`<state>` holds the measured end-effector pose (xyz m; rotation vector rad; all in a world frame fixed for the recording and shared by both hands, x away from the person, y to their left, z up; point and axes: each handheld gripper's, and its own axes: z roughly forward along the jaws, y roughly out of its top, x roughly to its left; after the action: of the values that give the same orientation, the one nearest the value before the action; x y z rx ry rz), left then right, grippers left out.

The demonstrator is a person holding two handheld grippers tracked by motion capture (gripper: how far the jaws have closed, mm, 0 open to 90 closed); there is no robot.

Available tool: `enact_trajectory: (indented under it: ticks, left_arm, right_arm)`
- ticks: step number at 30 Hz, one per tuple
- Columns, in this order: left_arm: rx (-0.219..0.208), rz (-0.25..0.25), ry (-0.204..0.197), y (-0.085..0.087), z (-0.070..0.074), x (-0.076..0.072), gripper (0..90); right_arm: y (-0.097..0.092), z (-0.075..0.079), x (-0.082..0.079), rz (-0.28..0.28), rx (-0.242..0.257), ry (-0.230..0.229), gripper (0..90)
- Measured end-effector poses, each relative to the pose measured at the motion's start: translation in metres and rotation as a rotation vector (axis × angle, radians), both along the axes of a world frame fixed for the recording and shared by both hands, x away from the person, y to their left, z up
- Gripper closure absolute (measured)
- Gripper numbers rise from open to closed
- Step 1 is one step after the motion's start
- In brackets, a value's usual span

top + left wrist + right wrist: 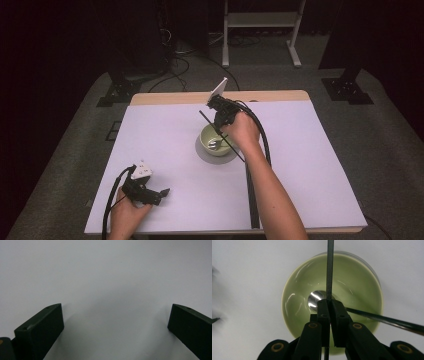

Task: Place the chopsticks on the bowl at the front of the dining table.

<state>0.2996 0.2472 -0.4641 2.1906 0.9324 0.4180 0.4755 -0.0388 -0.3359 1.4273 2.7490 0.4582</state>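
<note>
**Right gripper clamped a thin rod over the green bowl**

In the high view, the right gripper [220, 117] hung just above the pale green bowl [217, 140], which sat near the middle of the frame on the white table [310, 165]. Its jaws were pressed together on a thin dark rod [212, 126] that ran slantwise from the upper left of the bowl down past its lower right rim. A spoon [215, 144] lay inside the bowl.

The right gripper view looked straight down into the bowl [294, 305], which took up the centre of the frame. The right gripper [329, 307] held the rod [330, 270] between its closed jaws, and the rod rose from them to the top edge. The shiny spoon bowl [315, 298] sat at the bottom of the dish, just left of the jaw tips, while its handle ran off to the lower right.

The left gripper [162, 192] rested at the lower left of the high view, well apart from the bowl. In the left gripper view its jaws stood wide apart over bare table [107, 277], with nothing between them.
</note>
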Motion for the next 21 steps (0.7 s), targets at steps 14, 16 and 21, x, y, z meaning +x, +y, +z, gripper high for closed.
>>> enact_trajectory:
  ticks: [14, 16, 21]
  left_arm:
    - [0.002, -0.001, 0.000, 0.000, 0.000, 0.000, 0.0]
    - [0.002, -0.001, 0.000, 0.000, 0.000, 0.000, 0.0]
    - [0.002, -0.001, 0.000, 0.000, 0.000, 0.000, 0.0]
  right_arm:
    - [0.008, -0.017, 0.017, -0.018, -0.019, 0.031, 85.8]
    - [0.008, -0.017, 0.017, -0.018, -0.018, 0.031, 85.8]
    - [0.007, -0.016, 0.016, -0.014, -0.016, 0.019, 80.5]
